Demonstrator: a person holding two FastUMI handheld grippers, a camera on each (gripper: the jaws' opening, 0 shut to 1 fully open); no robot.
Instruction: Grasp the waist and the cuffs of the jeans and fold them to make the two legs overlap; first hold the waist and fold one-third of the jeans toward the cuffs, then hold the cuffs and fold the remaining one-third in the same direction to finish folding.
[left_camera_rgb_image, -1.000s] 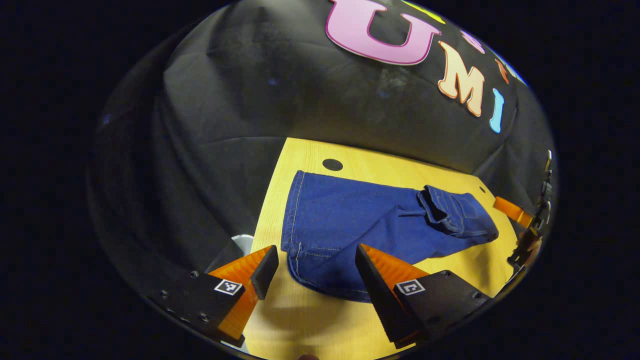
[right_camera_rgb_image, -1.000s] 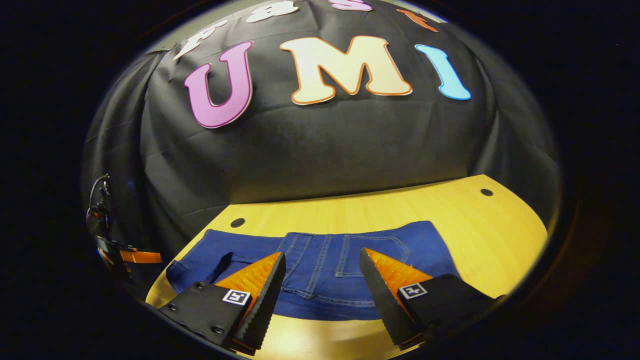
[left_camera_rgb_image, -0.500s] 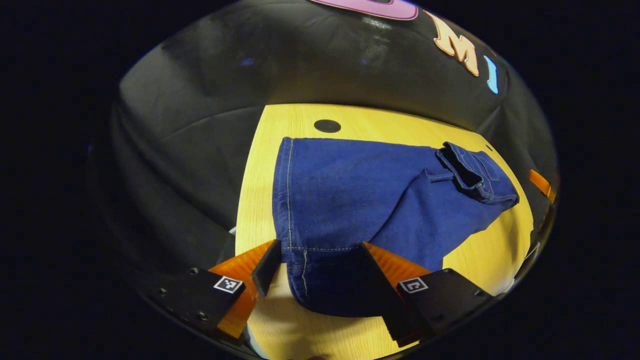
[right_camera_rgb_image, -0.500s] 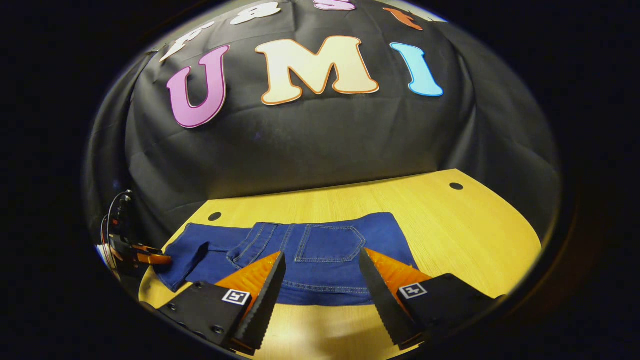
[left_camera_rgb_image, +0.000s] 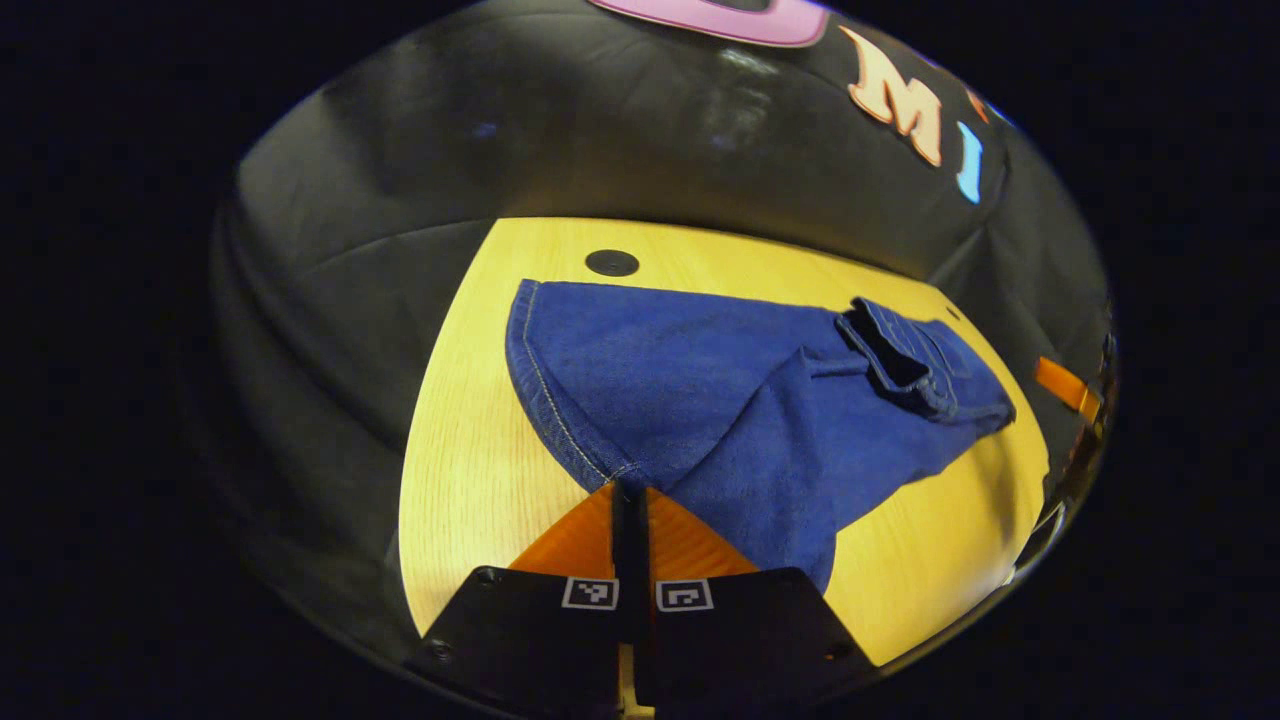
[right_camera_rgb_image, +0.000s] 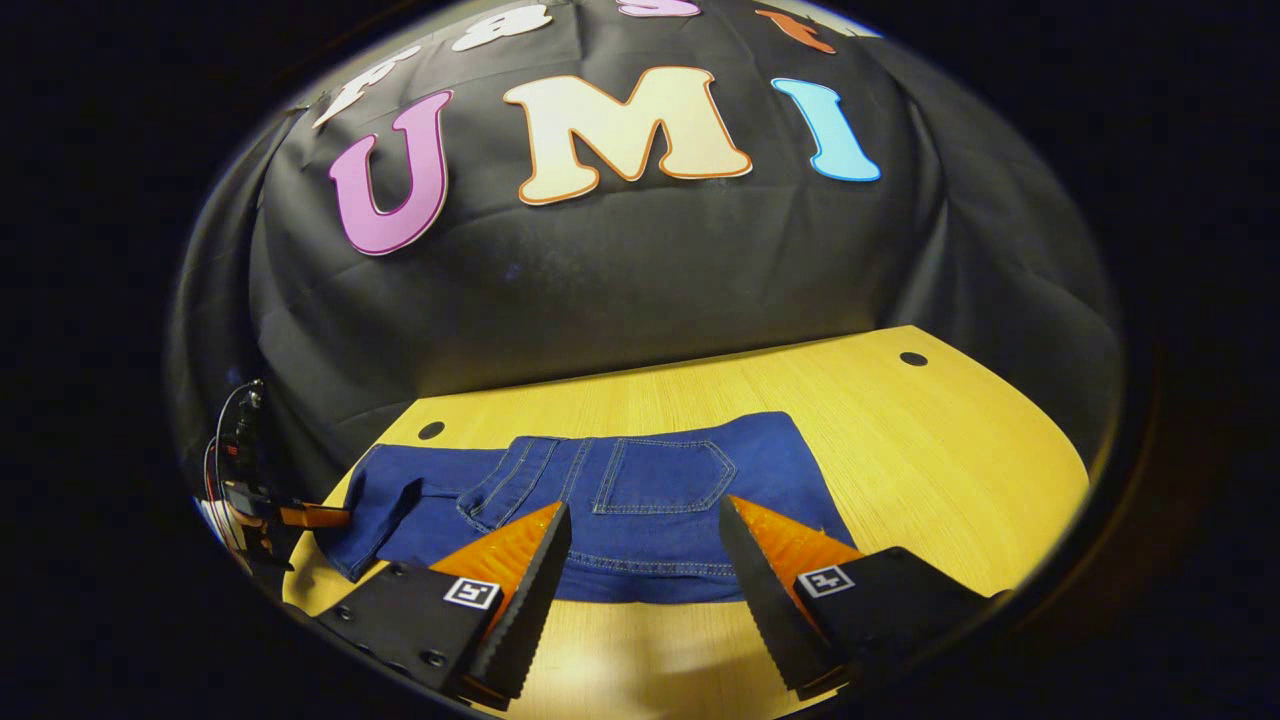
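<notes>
Blue jeans (left_camera_rgb_image: 700, 380) lie across the yellow wooden table (left_camera_rgb_image: 470, 440), legs overlapped, with the waist part (left_camera_rgb_image: 920, 350) folded over at the far right. My left gripper (left_camera_rgb_image: 630, 492) is shut on the near cuff corner, whose hem bunches into a point at the fingertips. In the right gripper view the folded waist with its back pocket (right_camera_rgb_image: 665, 475) lies just ahead. My right gripper (right_camera_rgb_image: 644, 508) hovers open over the near edge of the jeans (right_camera_rgb_image: 640, 560), holding nothing. The left gripper (right_camera_rgb_image: 300, 516) appears far left at the cuff end.
The booth's black cloth wall rises behind the table (right_camera_rgb_image: 950, 440). Round dark holes (left_camera_rgb_image: 612, 263) (right_camera_rgb_image: 912, 358) sit near the table's back corners. Bare wood lies to the right of the jeans and along the front edge. The right gripper (left_camera_rgb_image: 1065, 385) shows at the far right.
My left gripper went down over the cuff and shut on its corner, pulling the hem into a point. The right gripper stayed open and barely shifted.
</notes>
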